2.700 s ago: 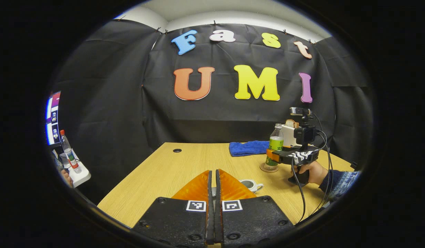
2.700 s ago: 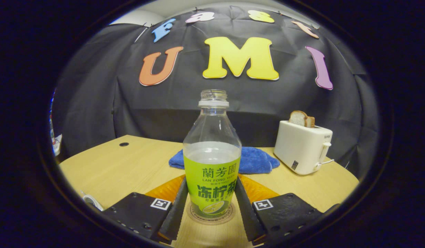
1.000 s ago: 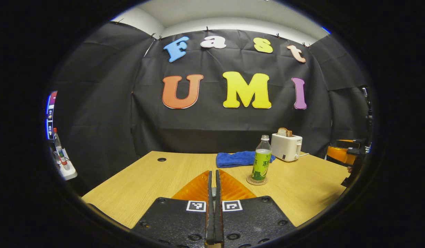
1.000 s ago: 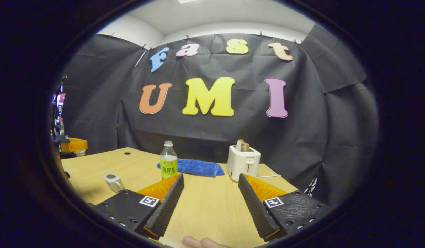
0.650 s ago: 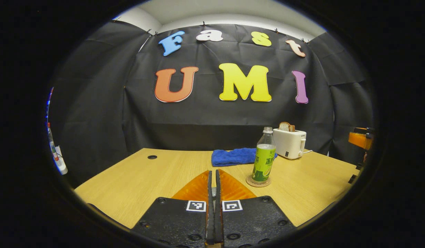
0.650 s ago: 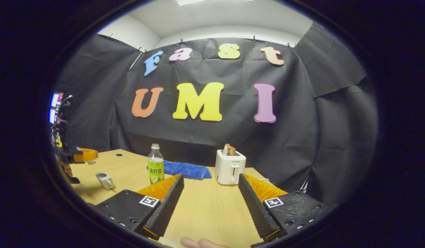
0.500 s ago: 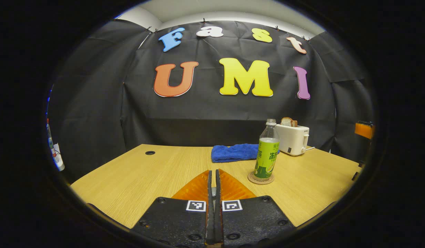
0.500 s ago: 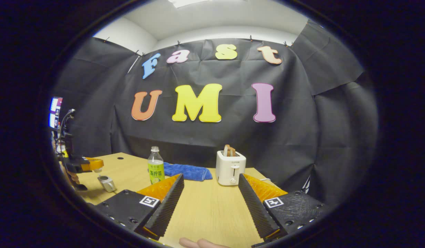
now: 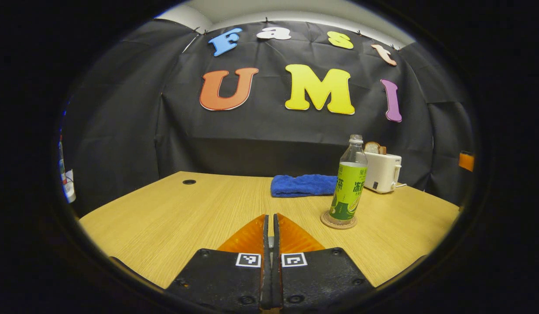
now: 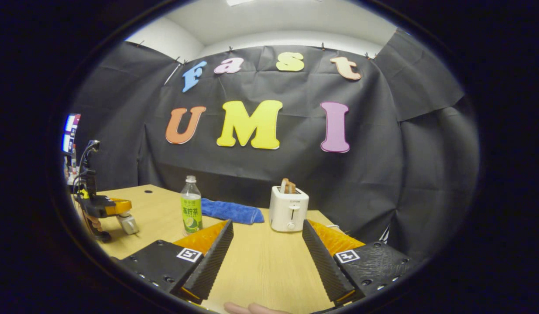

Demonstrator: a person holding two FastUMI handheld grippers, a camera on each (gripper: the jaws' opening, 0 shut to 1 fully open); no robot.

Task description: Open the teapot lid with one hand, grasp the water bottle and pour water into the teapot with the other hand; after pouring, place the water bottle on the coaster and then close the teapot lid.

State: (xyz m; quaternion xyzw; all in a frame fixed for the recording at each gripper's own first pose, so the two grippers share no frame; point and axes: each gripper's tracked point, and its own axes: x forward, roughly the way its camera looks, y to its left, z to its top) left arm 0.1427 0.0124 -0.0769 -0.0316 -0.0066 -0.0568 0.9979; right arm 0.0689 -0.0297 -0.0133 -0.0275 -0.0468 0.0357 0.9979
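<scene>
Even overhead light, both views sharp centrally; fisheye bends the pale wood-grain table point(image 9: 173, 209) edge toward 4 and 8 o'clock (soft there). Faint sheen, shadows weak.

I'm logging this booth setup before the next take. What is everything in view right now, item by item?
table: one, light wood, with a round hole near its far left.
water bottle: one, clear with a green label, uncapped, upright on the coaster.
coaster: one, brown, round, under the bottle.
teapot: one, small and pale, at the table's left in the right gripper view, under the left gripper's fingers; lid state unclear.
cloth: one, blue, folded, behind the bottle.
toaster: one, white, with bread in its slots, right of the cloth.
left gripper: fingers together.
right gripper: fingers wide apart over bare table.
fingertip: one, at the bottom edge.
</scene>
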